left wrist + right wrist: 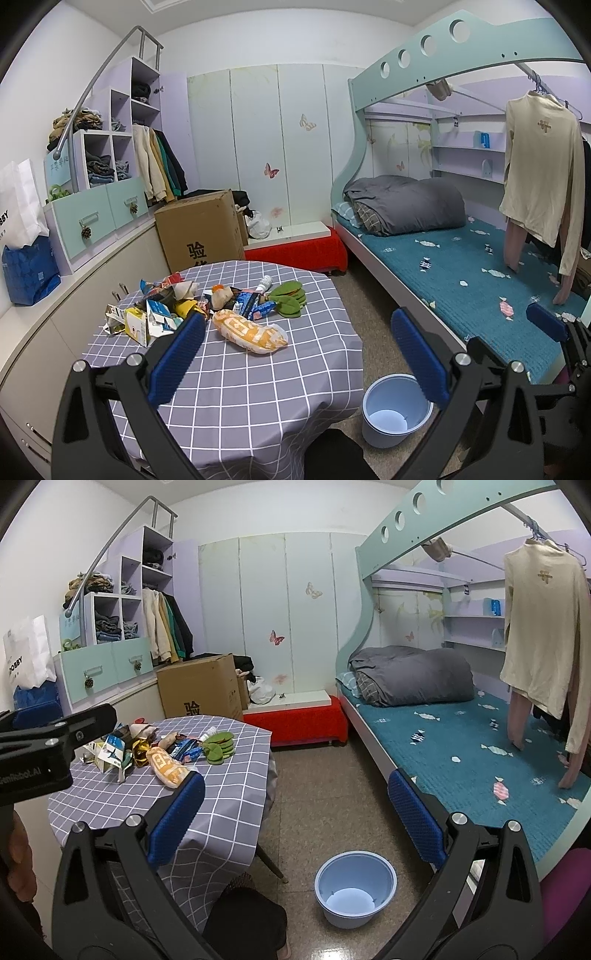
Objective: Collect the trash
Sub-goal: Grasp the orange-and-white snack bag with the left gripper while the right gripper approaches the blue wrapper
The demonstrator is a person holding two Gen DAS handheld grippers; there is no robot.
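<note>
Left gripper (297,354) hangs over the near part of the table (258,387), jaws wide apart, nothing between them. Right gripper (295,814) also spread wide and empty, held above the floor between table and bed (461,746). Trash pile (192,306) sits on the table's far half: an orange snack bag (249,330) nearest, cartons, wrappers, green pads (290,299). Pale blue bin (355,893) stands on the floor just beside the table

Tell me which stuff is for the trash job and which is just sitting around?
For the job: wrappers, orange bag, cartons, bin.
Just there: box, bed, shirt, grey blanket.
</note>
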